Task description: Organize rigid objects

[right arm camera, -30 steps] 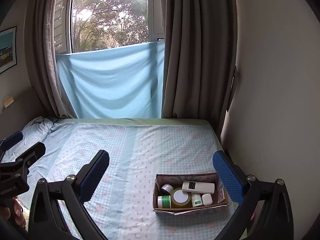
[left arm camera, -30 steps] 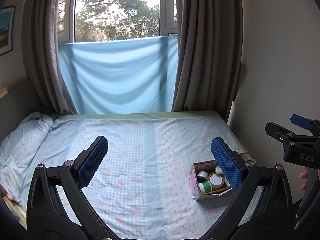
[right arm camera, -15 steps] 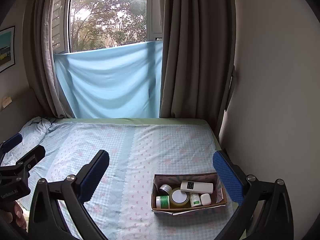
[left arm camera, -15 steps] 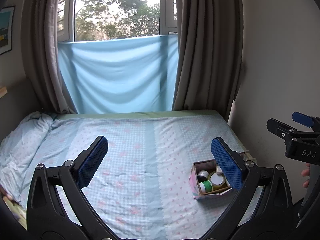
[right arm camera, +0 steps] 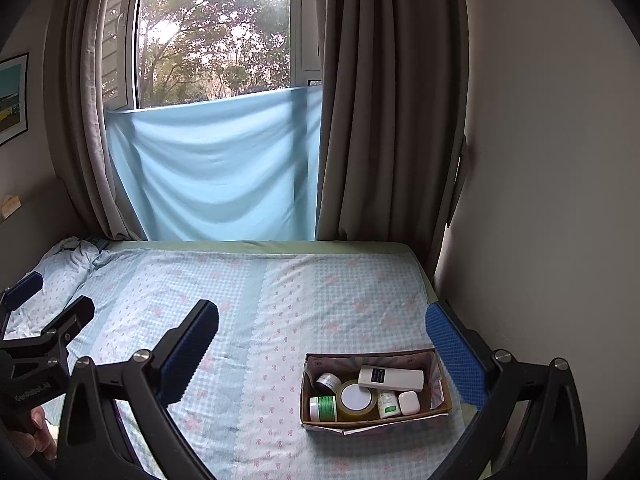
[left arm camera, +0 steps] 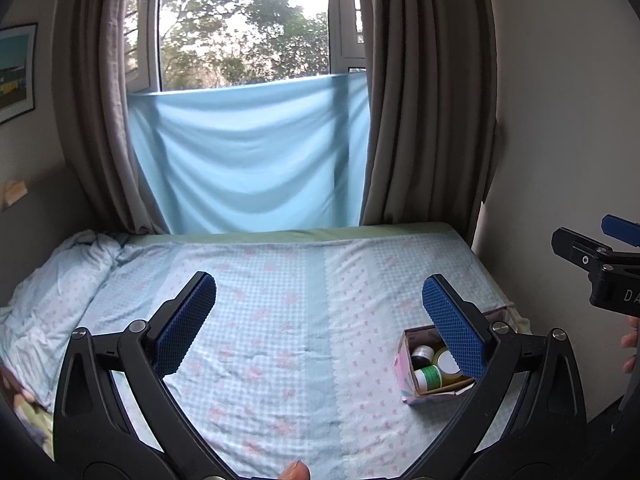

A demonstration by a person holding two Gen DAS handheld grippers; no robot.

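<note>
A small cardboard box [right arm camera: 438,376] [left arm camera: 408,376] rests on the bed near its right edge. It holds a white remote-like bottle [right arm camera: 390,378], a tape roll [right arm camera: 355,398], a green-labelled jar [right arm camera: 323,408] [left arm camera: 428,376], a dark jar [right arm camera: 329,381] and small white items. My right gripper [right arm camera: 320,344] hovers above the bed, open and empty, with the box below its right finger. My left gripper [left arm camera: 318,320] is also open and empty; its right finger hides part of the box. Each gripper shows at the edge of the other's view.
The bed [left arm camera: 280,320] has a light blue checked sheet and a rumpled quilt [left arm camera: 52,280] at the left. A wall [right arm camera: 540,200] runs close along the bed's right side. Grey curtains [right arm camera: 380,120] and a blue cloth [right arm camera: 216,168] cover the window behind.
Both grippers drifted slightly; the box sits a little lower and further right in the left wrist view. Nothing was grasped or released.
</note>
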